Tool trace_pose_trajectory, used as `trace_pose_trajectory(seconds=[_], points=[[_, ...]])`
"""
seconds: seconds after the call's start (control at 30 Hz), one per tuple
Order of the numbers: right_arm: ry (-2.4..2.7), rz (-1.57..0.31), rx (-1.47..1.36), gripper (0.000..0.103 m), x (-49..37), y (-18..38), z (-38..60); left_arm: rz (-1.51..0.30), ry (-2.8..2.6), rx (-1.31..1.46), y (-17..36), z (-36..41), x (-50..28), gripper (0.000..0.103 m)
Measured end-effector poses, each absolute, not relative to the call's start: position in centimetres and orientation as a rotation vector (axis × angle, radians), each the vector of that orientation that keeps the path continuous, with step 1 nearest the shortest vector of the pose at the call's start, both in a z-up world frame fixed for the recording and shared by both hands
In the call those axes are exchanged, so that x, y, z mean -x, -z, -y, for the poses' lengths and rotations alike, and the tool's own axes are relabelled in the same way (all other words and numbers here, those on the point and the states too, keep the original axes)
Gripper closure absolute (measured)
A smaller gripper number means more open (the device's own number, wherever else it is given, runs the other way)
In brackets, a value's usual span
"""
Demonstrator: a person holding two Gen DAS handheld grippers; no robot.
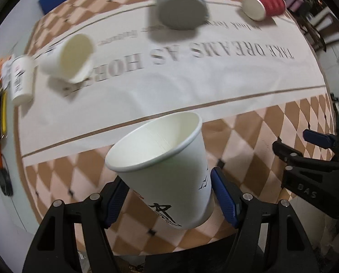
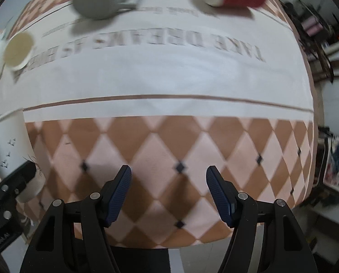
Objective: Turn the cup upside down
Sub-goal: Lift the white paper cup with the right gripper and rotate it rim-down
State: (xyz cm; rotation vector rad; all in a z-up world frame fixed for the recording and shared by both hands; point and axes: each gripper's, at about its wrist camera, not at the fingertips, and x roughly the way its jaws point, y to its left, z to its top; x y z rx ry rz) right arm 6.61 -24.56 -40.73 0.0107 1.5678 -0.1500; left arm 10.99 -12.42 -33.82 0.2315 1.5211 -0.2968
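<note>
Cup [image 1: 167, 170] sits gripped low between the left gripper [image 1: 169, 202] jaws, mouth up and tilted, likely leaving room to flip it; right gripper [image 2: 168, 195] hangs open, empty.

Tablecloth [image 1: 192, 86], white centre band: large serif capitals printed upside down to both wrist cameras. Left wrist view reads "TAKE DREAMS AS HOR…", the last word cut off by a tipped white cup [image 1: 69, 59]. Right wrist view gives "TAKE DREAMS AS" clearly; the rest is smeared by blur.

Same band, a smaller script line beyond the capitals: too blurred to read in either view.

Right gripper [image 1: 310, 182], black body, seen in the left wrist view: embossed letters "BAS".

Held paper cup [image 1: 169, 170]: black brush-style mark and small bird shapes, no legible words.

Small white cup [image 1: 21, 79] at left: dark print, unreadable.
</note>
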Motion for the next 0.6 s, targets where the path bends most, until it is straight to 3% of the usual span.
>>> trace_pose_trajectory(seconds=[0.6], points=[[0.204, -1.58, -0.066, 0.033, -8.0, 43.1, 31.7, -1.616, 0.31, -0.234, 40.0, 17.8, -13.2, 0.031]])
